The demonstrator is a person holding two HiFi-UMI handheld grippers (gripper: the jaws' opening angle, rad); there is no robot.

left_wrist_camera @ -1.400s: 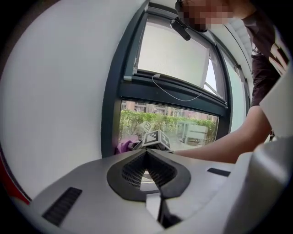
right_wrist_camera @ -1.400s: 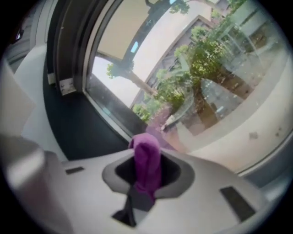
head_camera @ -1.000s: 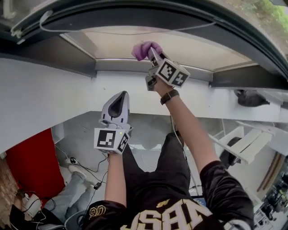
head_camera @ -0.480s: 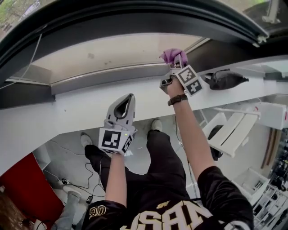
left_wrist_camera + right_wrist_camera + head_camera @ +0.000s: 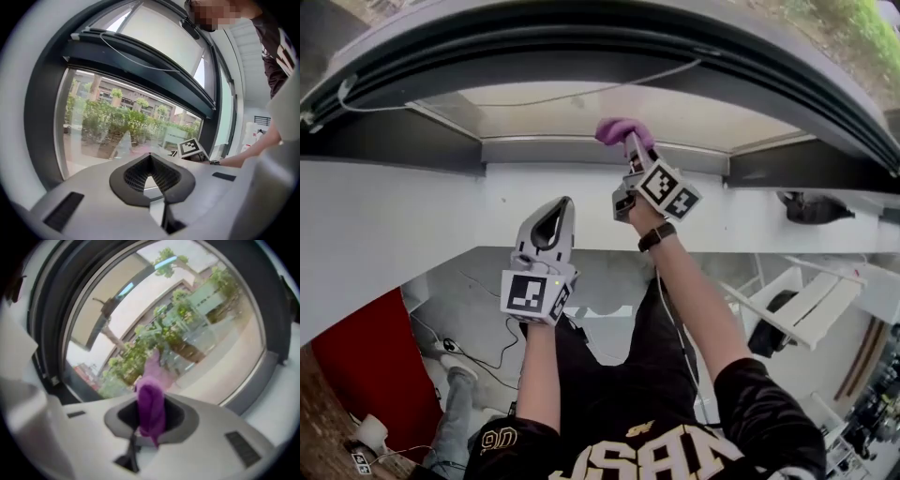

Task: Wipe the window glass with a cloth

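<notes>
Where right gripper [image 5: 150, 397] pinches cloth [image 5: 151, 409], glass [image 5: 197, 329] contact unclear

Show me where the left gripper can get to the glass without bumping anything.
Free: the glass left of the cloth, bordered by the dark frame. Also the white ledge left of the left gripper. Crowded: around the right gripper, clamped on the cloth, and the ledge's right end, where a dark object lies.

Purple cloth [image 5: 151, 404] — dark grey window frame [image 5: 581, 52].
</notes>
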